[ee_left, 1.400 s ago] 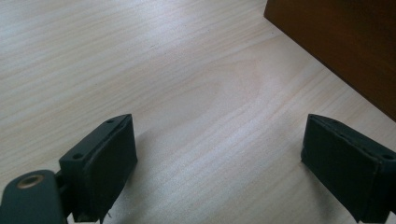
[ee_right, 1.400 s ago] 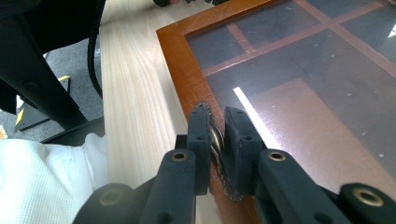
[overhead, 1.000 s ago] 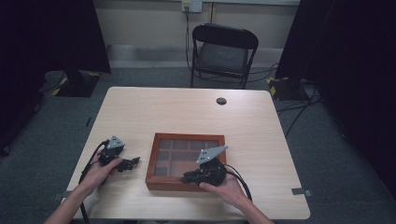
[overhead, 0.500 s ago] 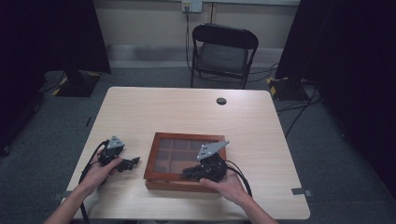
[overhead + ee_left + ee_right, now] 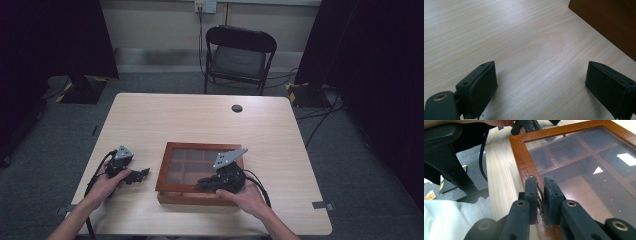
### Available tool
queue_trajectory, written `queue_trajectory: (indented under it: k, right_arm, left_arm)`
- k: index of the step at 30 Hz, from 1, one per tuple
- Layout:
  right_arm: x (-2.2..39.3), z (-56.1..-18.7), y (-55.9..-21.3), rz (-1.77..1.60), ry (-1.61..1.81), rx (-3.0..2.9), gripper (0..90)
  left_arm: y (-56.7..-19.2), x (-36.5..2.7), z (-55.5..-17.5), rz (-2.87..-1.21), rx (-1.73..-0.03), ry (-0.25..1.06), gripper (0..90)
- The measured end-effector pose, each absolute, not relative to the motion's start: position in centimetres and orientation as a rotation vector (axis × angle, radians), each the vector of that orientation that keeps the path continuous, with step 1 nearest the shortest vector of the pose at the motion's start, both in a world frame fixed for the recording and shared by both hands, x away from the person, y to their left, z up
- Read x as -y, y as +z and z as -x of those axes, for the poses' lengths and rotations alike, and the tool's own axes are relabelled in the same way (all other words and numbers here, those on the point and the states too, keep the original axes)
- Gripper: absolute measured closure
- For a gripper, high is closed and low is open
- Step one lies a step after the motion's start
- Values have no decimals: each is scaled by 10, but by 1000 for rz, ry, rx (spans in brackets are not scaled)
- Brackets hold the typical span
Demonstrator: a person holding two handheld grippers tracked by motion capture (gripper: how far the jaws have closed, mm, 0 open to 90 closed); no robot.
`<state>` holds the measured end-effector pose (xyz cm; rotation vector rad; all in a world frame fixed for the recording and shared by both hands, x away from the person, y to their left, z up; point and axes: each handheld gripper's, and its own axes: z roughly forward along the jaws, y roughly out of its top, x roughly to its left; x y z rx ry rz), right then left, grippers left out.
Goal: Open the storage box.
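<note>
A flat wooden box (image 5: 200, 146) with a glass lid over several compartments lies on the near half of the table. My right gripper (image 5: 201, 184) reaches over its front left part. In the right gripper view it (image 5: 539, 182) is shut on a small metal clasp (image 5: 540, 197) at the lid's front frame (image 5: 520, 155). My left gripper (image 5: 144, 174) rests on the table just left of the box, and its jaws point at the box. In the left gripper view it (image 5: 541, 77) stands open over bare wood, with the box's side (image 5: 609, 22) at the upper right.
A black folding chair (image 5: 240, 55) stands behind the far edge of the table (image 5: 190, 120). A small dark round disc (image 5: 237, 108) sits near the far edge. Cables trail from both grippers toward the front edge.
</note>
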<state>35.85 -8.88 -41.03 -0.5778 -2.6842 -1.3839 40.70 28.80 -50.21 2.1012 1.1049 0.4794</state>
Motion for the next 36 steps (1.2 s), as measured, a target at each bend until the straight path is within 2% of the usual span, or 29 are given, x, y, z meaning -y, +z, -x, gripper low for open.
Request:
queue_trajectory:
  k: [36]
  right_arm:
    - [91,-364,-383,609,-1449,2685,822]
  left_arm:
    - [-502,-288,-407,-2100,-1104,480,96]
